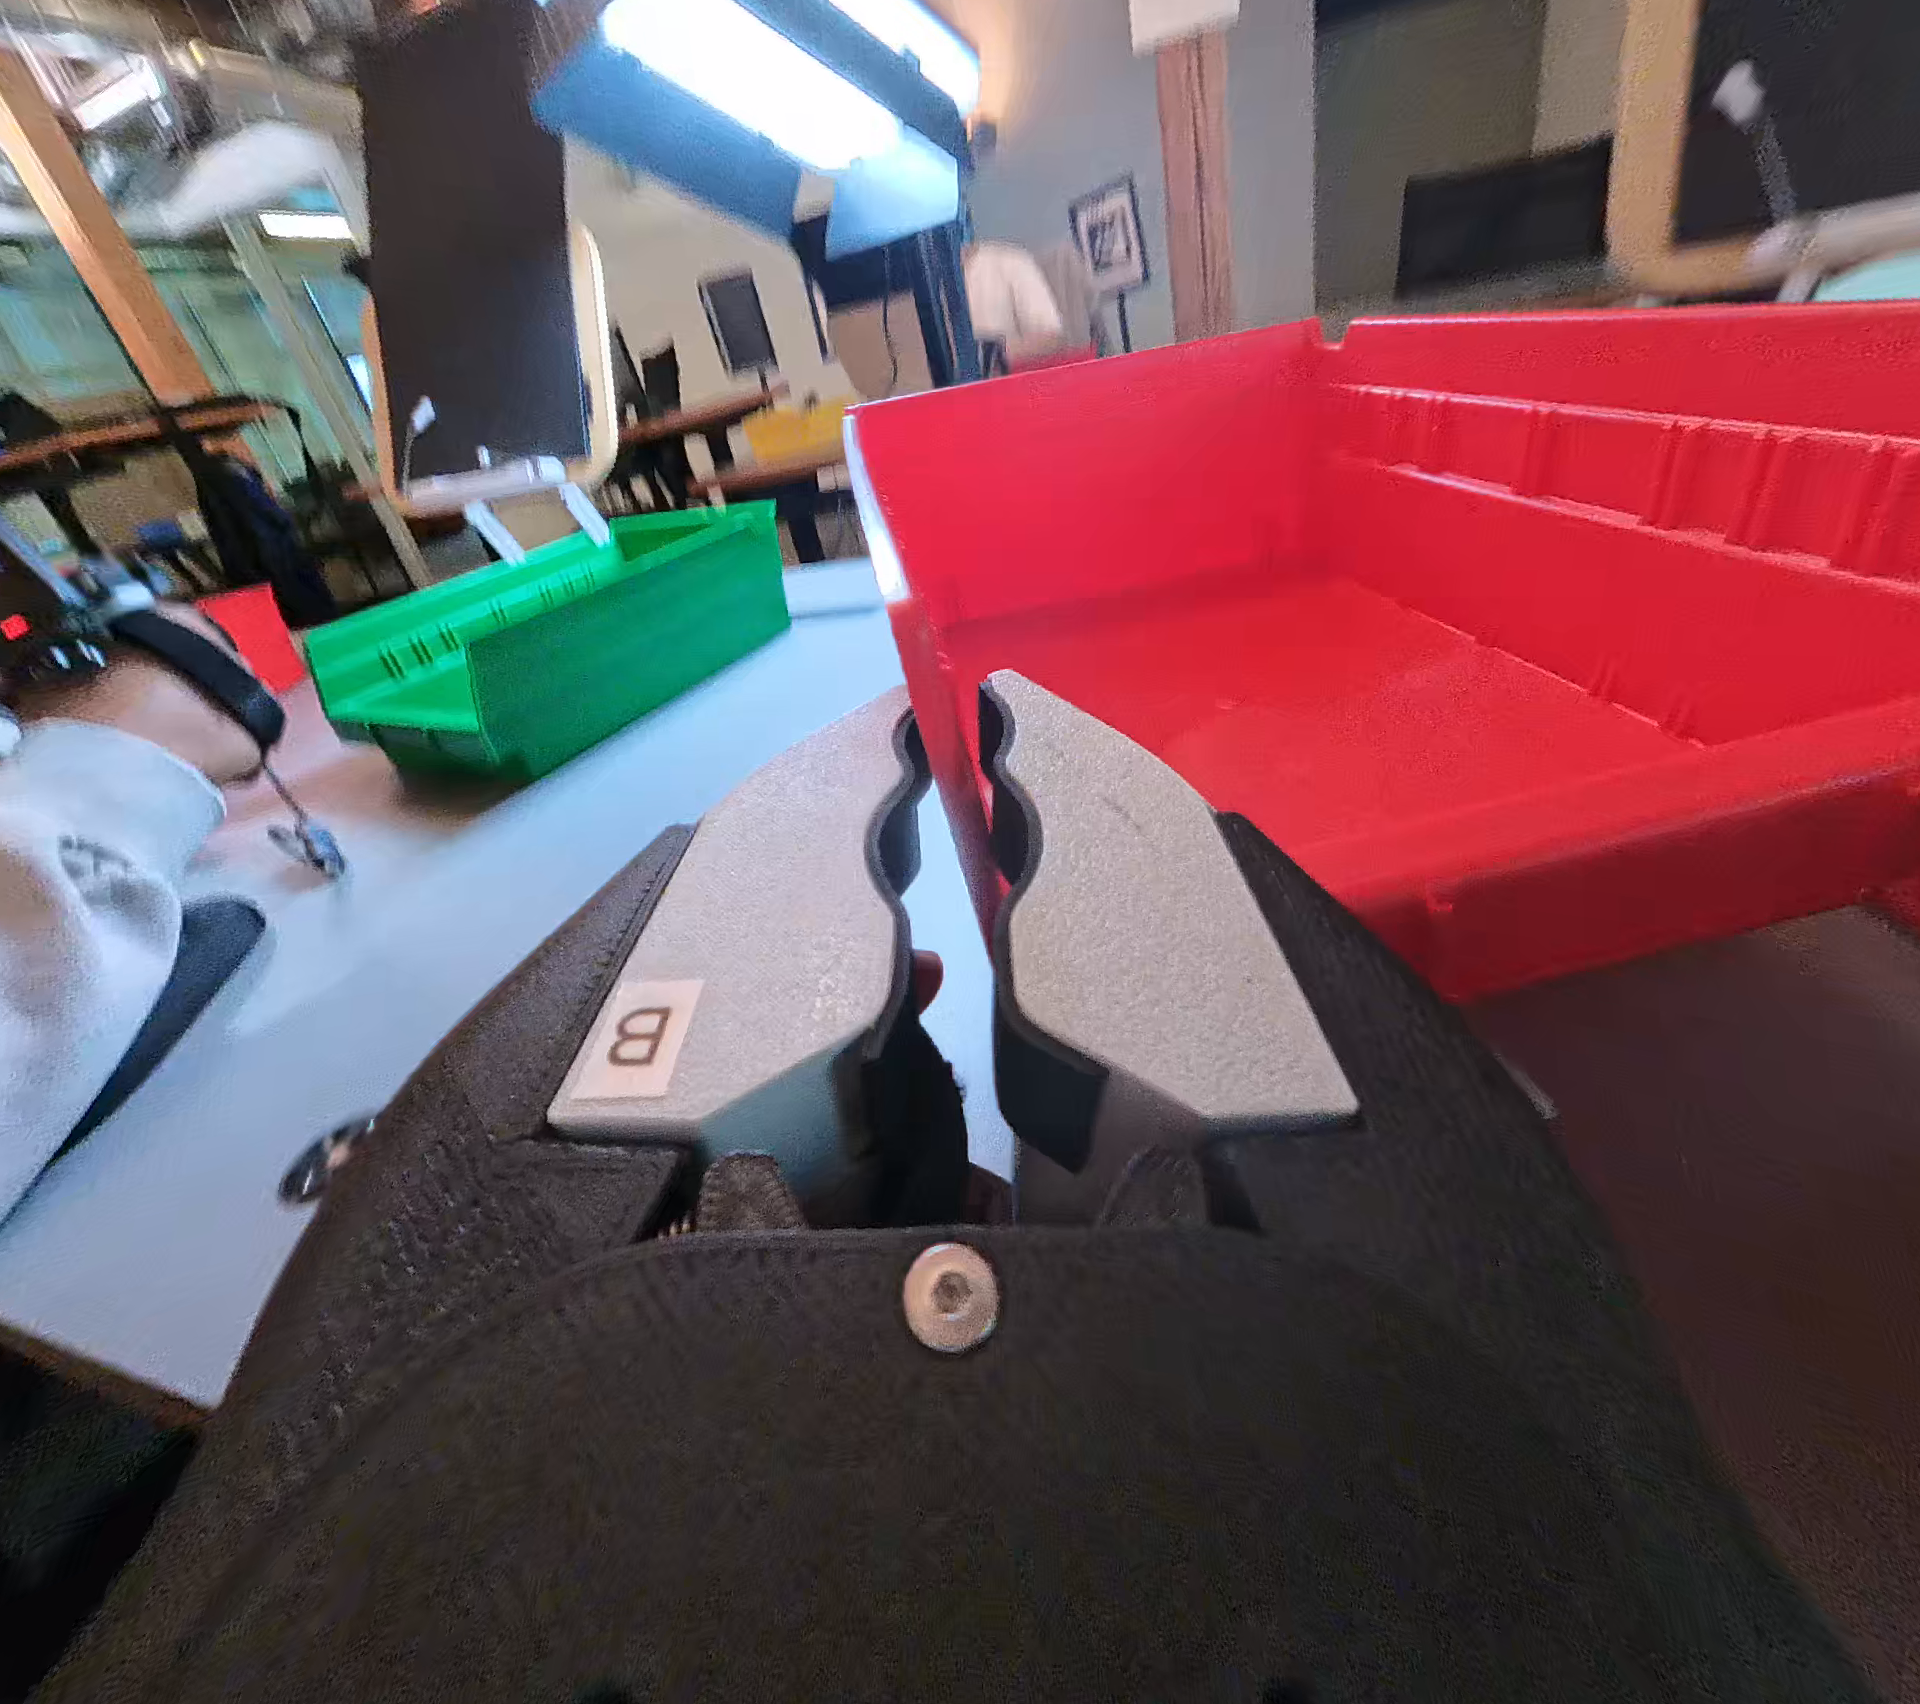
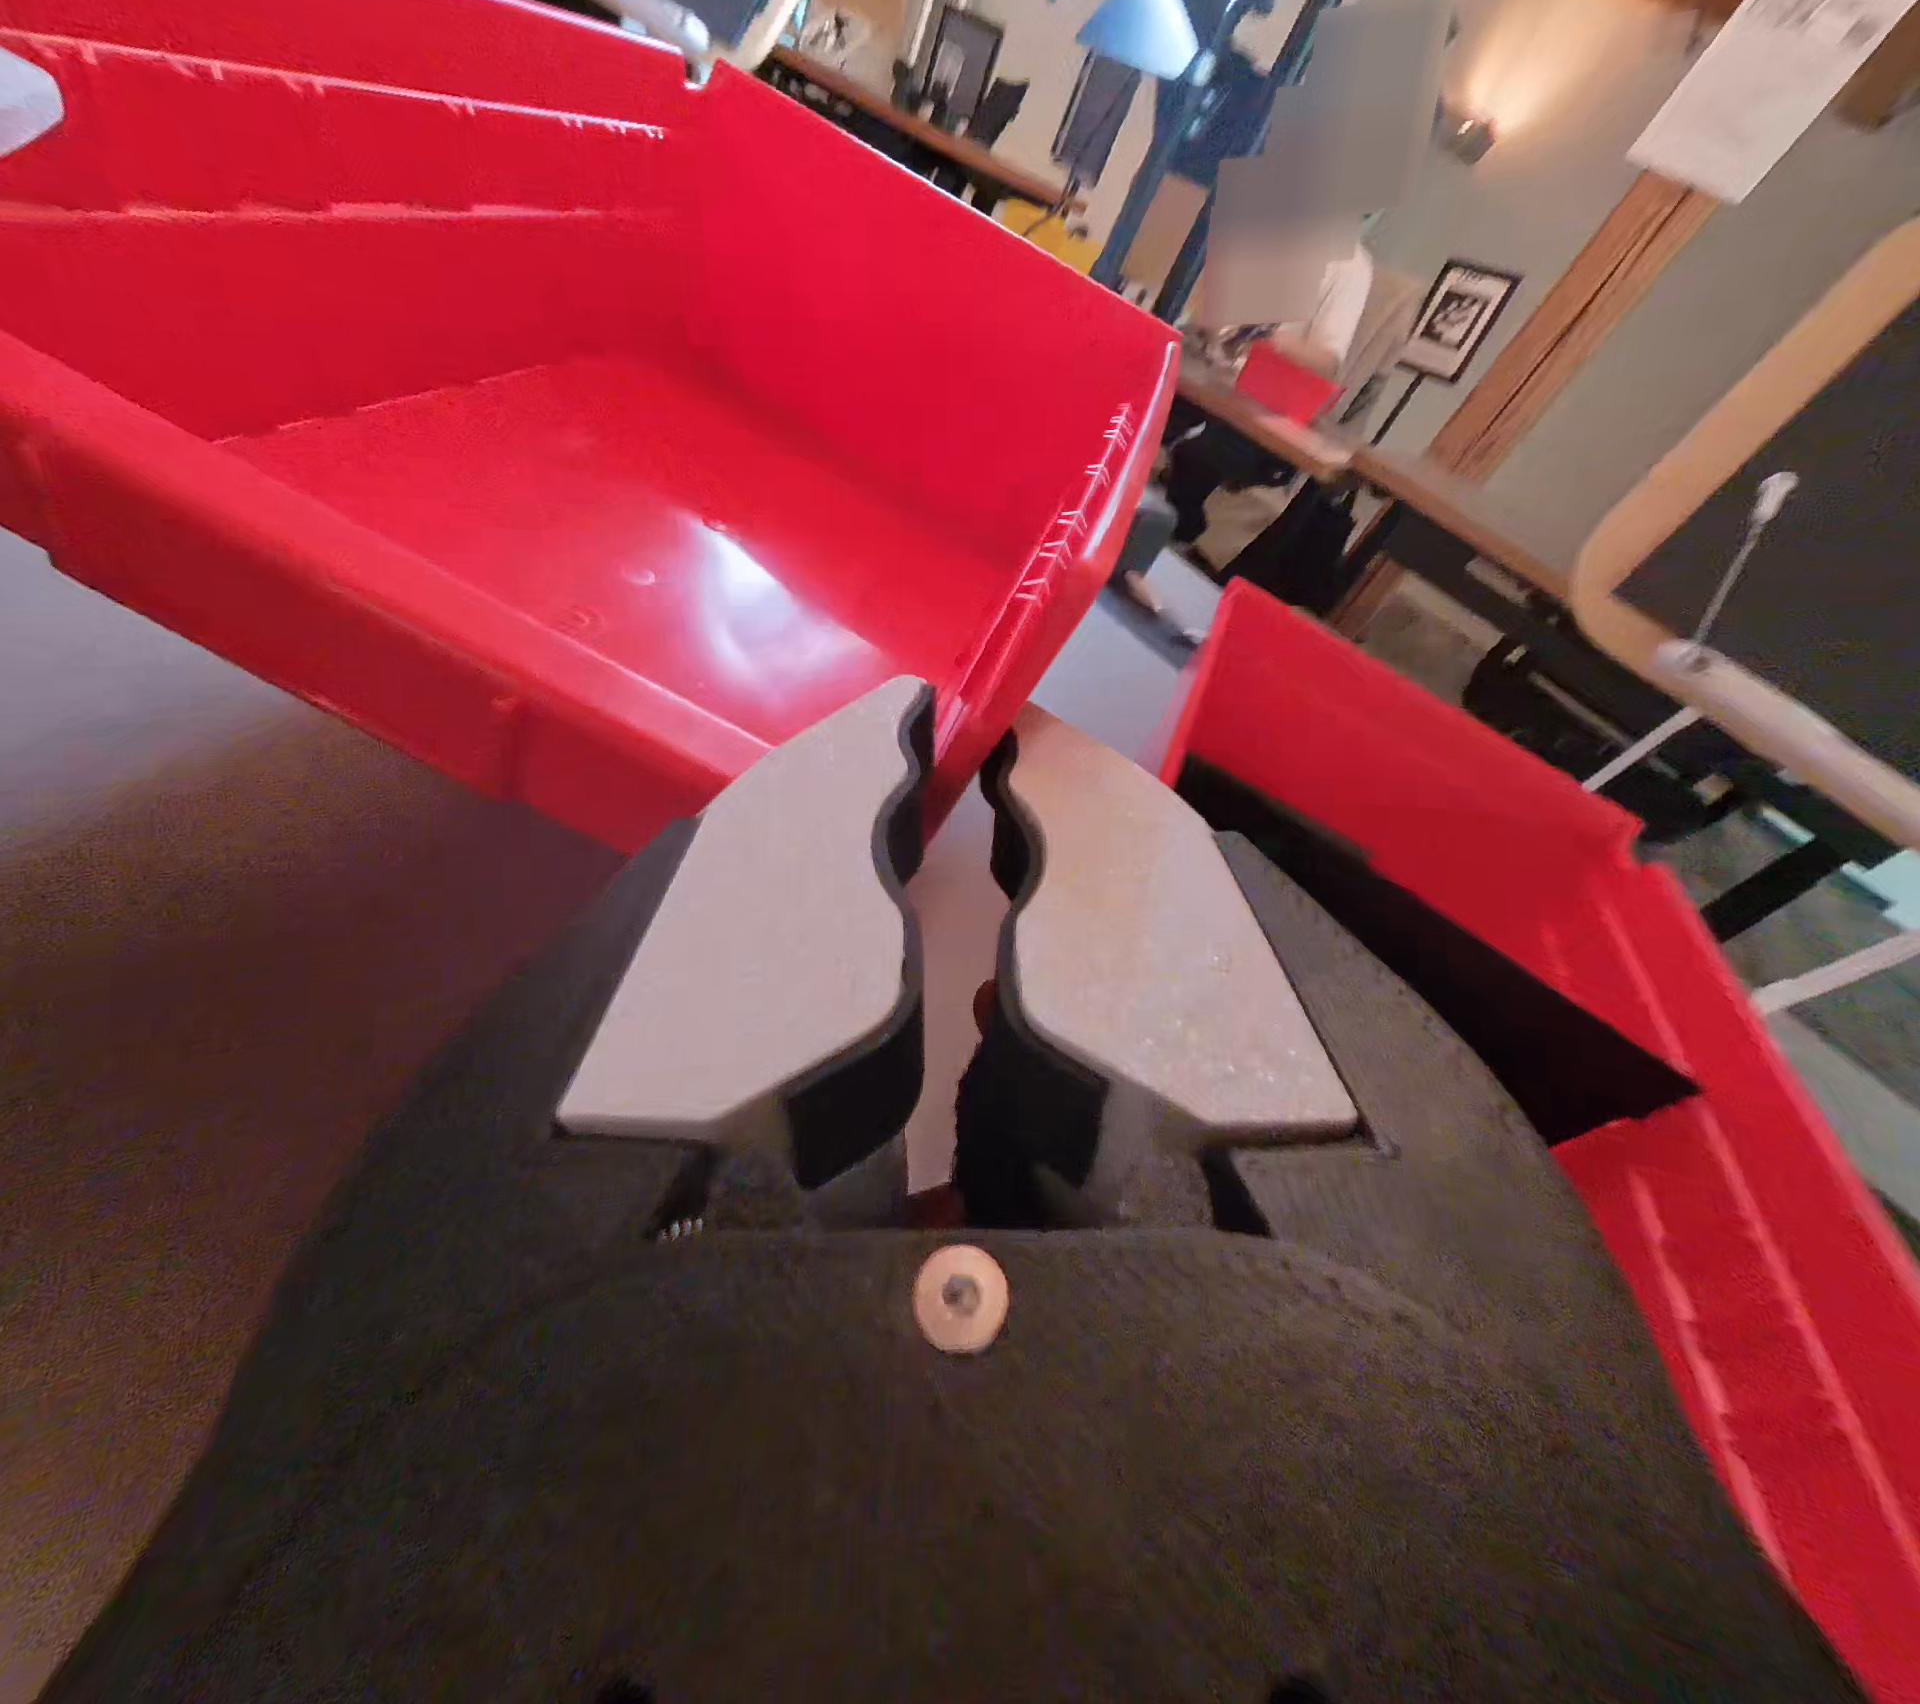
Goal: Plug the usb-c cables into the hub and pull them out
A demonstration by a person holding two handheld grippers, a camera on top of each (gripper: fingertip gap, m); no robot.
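No USB-C cable or hub shows in either view. A large empty red bin (image 1: 1351, 719) sits on the grey table. My left gripper (image 1: 951, 750) straddles the bin's left side wall, its jaws closed on the wall edge. In the right wrist view the same red bin (image 2: 520, 366) is empty, and my right gripper (image 2: 956, 750) straddles its right side wall with the jaws closed on it. A grey finger of the left gripper (image 2: 23, 101) peeks in at the bin's far wall.
A green bin (image 1: 561, 646) stands on the table to the left. A person's sleeve and wrist (image 1: 94, 823) rest at the left edge, beside a thin cord with a metal end (image 1: 307, 839). A second red bin (image 2: 1455, 885) stands close on the right. Tip to tip, the grippers are about 20 cm apart.
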